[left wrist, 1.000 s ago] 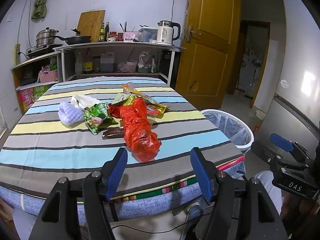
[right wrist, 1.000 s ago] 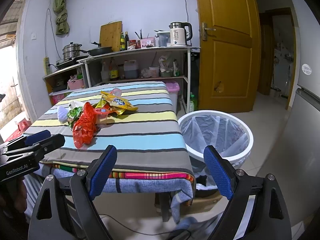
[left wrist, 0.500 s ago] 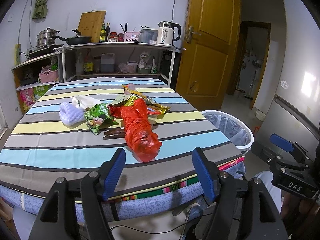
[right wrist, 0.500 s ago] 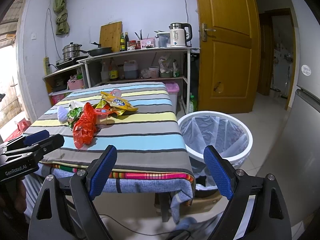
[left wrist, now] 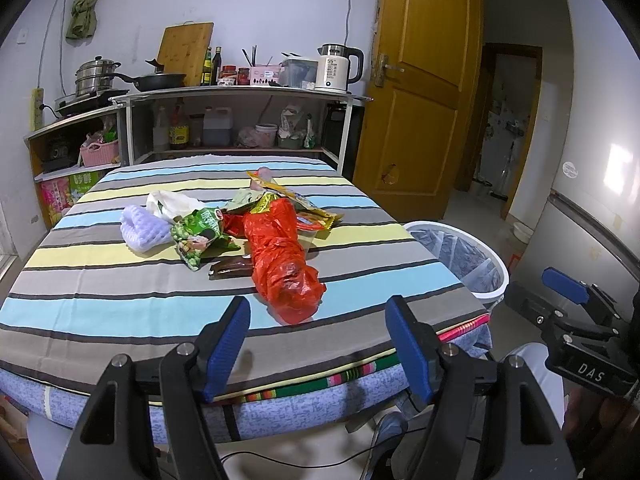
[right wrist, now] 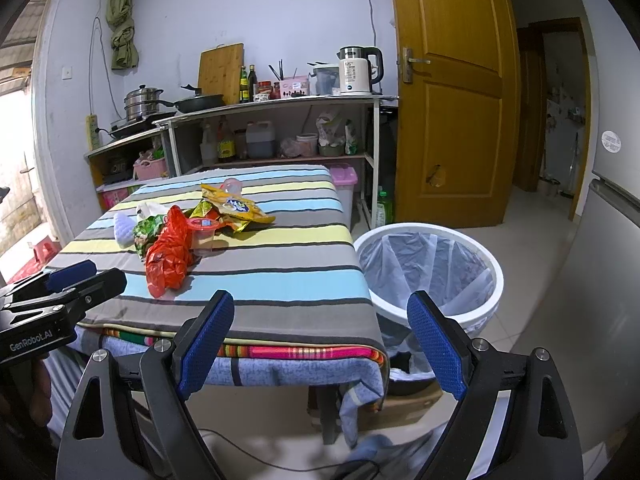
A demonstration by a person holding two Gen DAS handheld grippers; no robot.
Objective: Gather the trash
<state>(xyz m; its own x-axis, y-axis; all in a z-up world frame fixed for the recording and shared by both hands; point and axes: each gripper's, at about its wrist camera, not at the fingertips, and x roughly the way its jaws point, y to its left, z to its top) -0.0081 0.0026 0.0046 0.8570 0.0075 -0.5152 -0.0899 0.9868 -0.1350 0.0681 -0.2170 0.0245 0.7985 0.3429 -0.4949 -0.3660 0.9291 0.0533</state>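
Observation:
A pile of trash lies mid-table on the striped cloth (left wrist: 100,280): a red plastic bag (left wrist: 280,264) nearest me, a brown wrapper (left wrist: 232,268), a green snack packet (left wrist: 198,236), a purple foam net (left wrist: 140,232), a white bag (left wrist: 172,202) and yellow wrappers (left wrist: 304,208). The right wrist view also shows the red bag (right wrist: 168,256) and a clear cup with a red lid (right wrist: 202,232). A white lined bin (right wrist: 428,228) stands on the floor right of the table. My left gripper (left wrist: 318,308) hangs open at the table's near edge. My right gripper (right wrist: 320,300) is open off the table's corner. Both are empty.
Kitchen shelves (left wrist: 240,92) with a kettle (left wrist: 336,68), pans and bottles stand behind the table. A wooden door (left wrist: 420,100) is at the back right, a fridge (right wrist: 612,260) at the far right. A pink box (right wrist: 344,180) sits by the shelf leg.
The left gripper's jaws have spread slightly wider. Neither hand has moved, and the trash lies as before.

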